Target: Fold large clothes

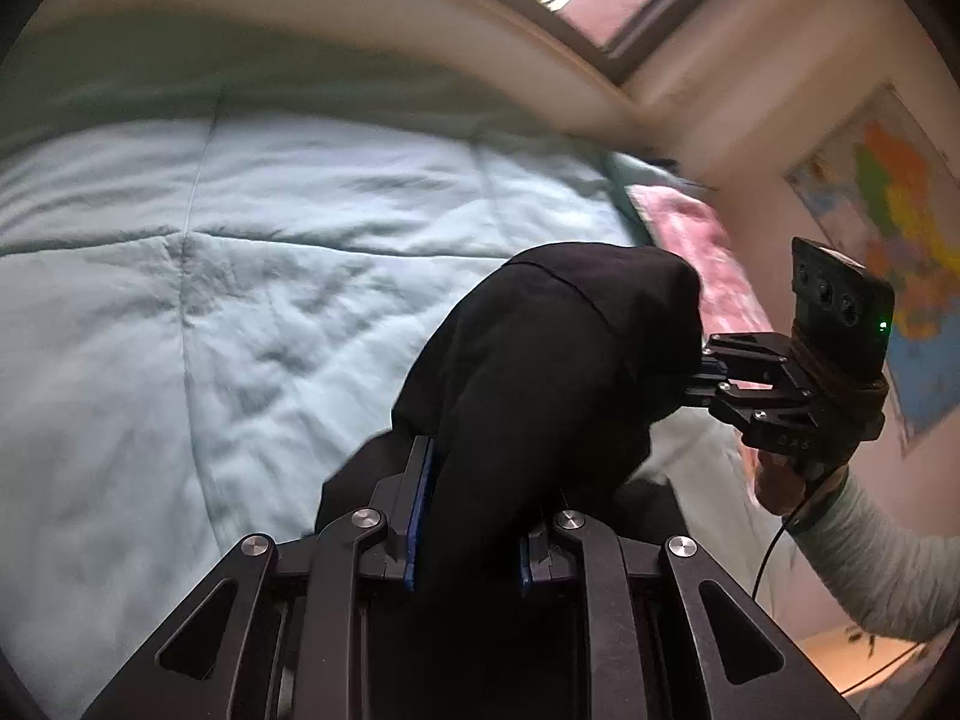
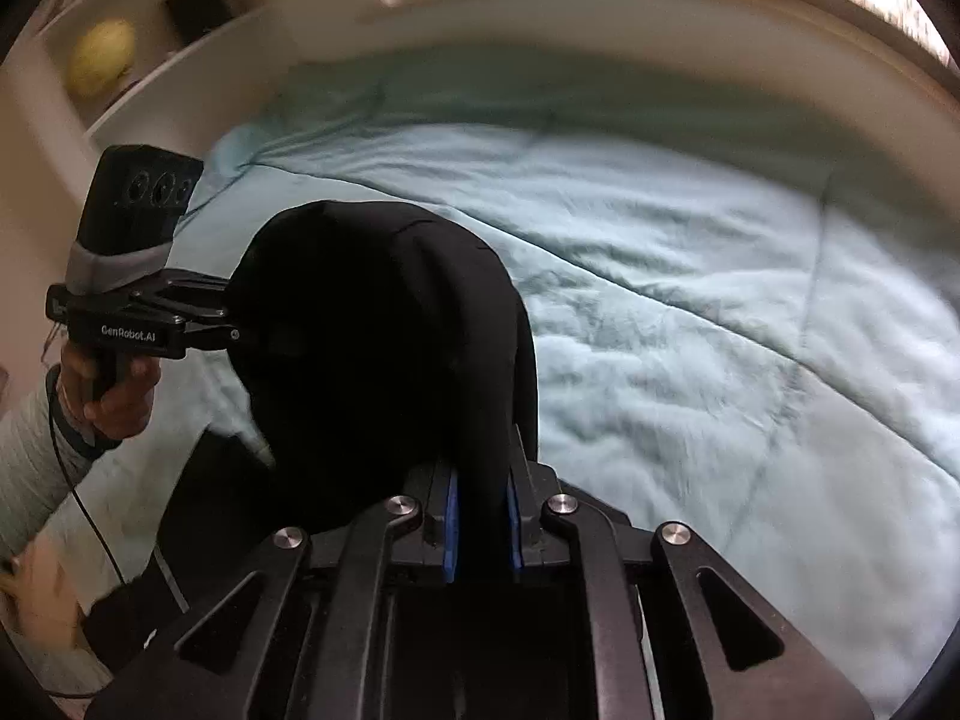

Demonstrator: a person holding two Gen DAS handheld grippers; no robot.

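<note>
left gripper [image 1: 471, 516]: level, clamped on black garment [image 1: 540, 360] | right gripper [image 2: 483, 516]: level, facing it, clamped on same cloth | garment: lifted, bunched between them above pale blue quilt [image 1: 210, 300] | sleeved forearms low

Left tongs [image 1: 474, 516] and right tongs [image 2: 483, 516] both clamp dark cloth [image 1: 540, 360], raised.

The garment [image 1: 540, 372] between the fingers is plain black, and the fingers' pads [image 1: 420, 516] are blue on black metal. Beyond the fingers the quilt [image 1: 240, 300] is pale mint, stitched in large squares. Right of the left fingers lie a pink mottled pillow [image 1: 696, 240] and a multicoloured map [image 1: 900, 228].
</note>
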